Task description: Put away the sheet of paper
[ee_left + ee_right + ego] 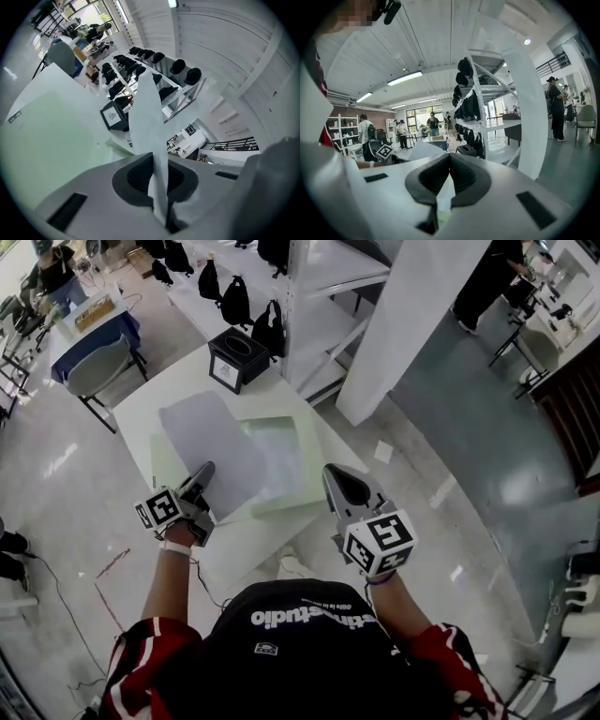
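The white sheet of paper (pixel 211 451) hangs lifted over the white table (pixel 141 413); my left gripper (pixel 203 472) is shut on its near edge. In the left gripper view the sheet (pixel 147 112) runs up from between the pinched jaws of the left gripper (pixel 157 185). Under and right of the sheet a pale green folder (pixel 289 460) lies flat on the table, also seen as the green folder (pixel 47 140) at left. My right gripper (pixel 336 476) hovers at the folder's right edge, shut, with nothing in it; its jaw tips meet at the right gripper (pixel 449 158).
A black box (pixel 237 357) stands at the table's far corner. Behind it is a white rack with black bags (pixel 248 301), and a white pillar (pixel 412 315) stands to the right. A grey chair (pixel 98 367) and a blue-covered table are at the far left.
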`<move>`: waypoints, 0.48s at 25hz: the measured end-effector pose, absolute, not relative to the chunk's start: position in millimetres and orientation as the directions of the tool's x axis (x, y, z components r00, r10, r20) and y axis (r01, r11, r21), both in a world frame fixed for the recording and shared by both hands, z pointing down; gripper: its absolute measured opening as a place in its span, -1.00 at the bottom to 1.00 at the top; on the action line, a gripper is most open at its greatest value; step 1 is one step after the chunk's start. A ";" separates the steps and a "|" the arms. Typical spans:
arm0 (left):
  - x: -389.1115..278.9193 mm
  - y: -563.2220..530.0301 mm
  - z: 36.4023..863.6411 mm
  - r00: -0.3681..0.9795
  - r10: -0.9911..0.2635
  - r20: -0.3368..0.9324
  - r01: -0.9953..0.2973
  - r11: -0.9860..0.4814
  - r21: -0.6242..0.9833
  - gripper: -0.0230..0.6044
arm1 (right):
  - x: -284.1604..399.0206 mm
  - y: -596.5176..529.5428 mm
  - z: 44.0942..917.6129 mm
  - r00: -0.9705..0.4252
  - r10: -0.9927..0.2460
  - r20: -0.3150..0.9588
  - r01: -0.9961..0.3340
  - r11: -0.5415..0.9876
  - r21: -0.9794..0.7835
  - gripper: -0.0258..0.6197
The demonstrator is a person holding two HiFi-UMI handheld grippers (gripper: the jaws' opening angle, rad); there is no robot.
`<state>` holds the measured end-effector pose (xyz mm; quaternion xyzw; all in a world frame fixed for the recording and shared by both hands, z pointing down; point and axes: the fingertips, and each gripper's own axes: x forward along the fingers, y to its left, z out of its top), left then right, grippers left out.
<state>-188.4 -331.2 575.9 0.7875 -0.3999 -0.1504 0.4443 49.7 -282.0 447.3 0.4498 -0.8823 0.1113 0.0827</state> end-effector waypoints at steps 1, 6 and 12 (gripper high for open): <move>-189.5 -332.7 581.3 0.632 -0.766 0.121 -0.489 -0.273 0.828 -0.91 | 50.2 -282.8 447.8 -0.583 -0.774 0.248 -0.811 0.572 -0.122 -0.91; -190.7 -340.7 609.0 0.622 -0.768 0.152 -0.481 -0.221 0.848 -0.91 | 57.2 -290.0 453.5 -0.579 -0.771 0.265 -0.813 0.569 -0.123 -0.91; -187.9 -346.0 632.7 0.615 -0.766 0.186 -0.487 -0.184 0.854 -0.91 | 62.1 -293.3 460.2 -0.580 -0.764 0.280 -0.811 0.572 -0.120 -0.91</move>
